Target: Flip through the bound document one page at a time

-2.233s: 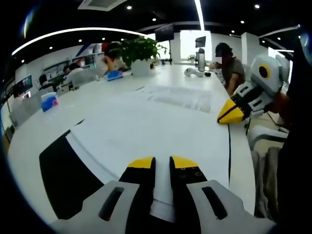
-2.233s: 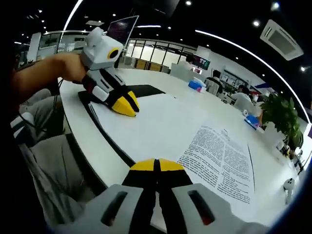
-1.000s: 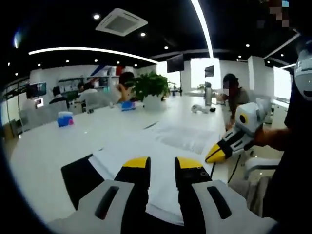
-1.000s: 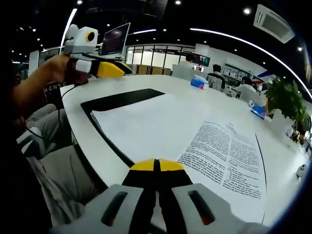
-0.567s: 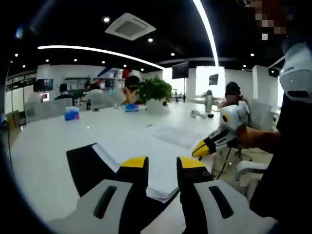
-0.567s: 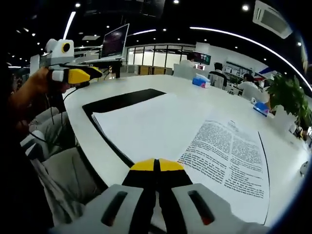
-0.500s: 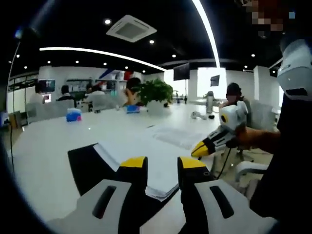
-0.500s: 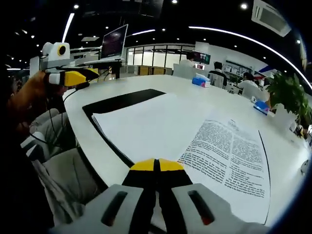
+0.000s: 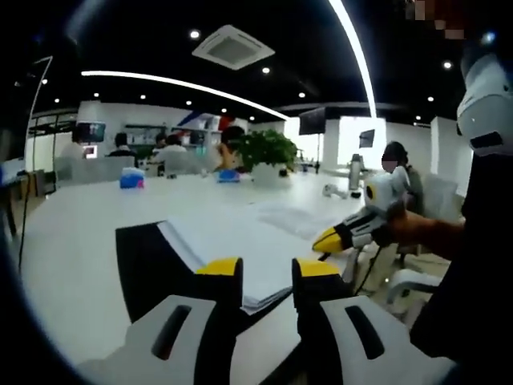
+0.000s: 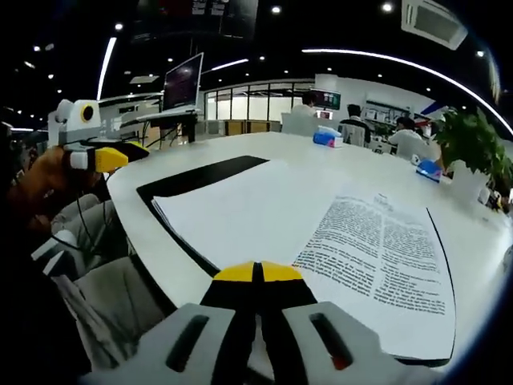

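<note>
Paper spreads across the white table as an open bound document, the landmark here, lying flat on its black cover. In the right gripper view, left to right: the left gripper is held in a hand off the table edge, well apart from the document, its yellow tips pointing toward it; then comes the black cover, then a blank white page, then a printed page dense with text. Beyond the document stand a blue box and a potted plant. The right gripper sits at the document's near edge with its yellow-tipped jaws pressed together; whether a sheet is caught between them cannot be told.

In the left gripper view the document lies ahead, the black cover on its left and white pages to the right. The left gripper holds its jaws apart with a clear gap, and the document's near corner shows through that gap without touching either jaw. To the document's right the right gripper is gripped by a hand, its tips near the page edge. Behind the document are the plant and seated people.
</note>
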### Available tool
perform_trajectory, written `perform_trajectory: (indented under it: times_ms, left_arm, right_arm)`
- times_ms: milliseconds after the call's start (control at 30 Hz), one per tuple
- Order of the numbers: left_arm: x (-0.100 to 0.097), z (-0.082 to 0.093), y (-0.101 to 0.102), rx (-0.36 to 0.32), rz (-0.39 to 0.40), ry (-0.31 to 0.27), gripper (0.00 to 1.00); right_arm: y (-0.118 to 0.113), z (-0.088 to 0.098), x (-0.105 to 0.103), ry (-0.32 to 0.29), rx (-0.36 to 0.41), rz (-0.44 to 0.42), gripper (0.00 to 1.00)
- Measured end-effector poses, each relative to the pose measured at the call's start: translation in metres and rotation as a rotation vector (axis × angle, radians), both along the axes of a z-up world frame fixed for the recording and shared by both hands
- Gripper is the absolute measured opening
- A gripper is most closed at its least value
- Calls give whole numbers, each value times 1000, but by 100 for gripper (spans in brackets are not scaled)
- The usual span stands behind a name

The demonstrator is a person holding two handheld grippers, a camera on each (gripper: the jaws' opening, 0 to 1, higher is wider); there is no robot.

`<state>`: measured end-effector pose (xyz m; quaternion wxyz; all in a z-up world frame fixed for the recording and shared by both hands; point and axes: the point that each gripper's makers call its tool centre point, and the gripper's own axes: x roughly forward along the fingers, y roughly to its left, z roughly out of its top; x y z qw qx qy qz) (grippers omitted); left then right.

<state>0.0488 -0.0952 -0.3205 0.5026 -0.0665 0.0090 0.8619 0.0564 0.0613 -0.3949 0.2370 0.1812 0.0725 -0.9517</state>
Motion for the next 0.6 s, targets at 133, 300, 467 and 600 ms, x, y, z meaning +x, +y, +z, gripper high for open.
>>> perform_trajectory:
  times_ms: [133,300,467,600]
  left_arm:
    - [5,5,8,0,-20,17,27]
    - [13,0,16,-22,-66,26,27]
    - [18,-1,15,-25,-77,34,28]
    - [25,-4,10,-33,-70,35,29]
  right_arm:
    - [-1,2,0,16,15,19,2]
    - [0,3,0,10,-20,39,2]
    - [-10,4,2,-3,-60,77,14]
    - [-18,6,4,3,-54,103,23]
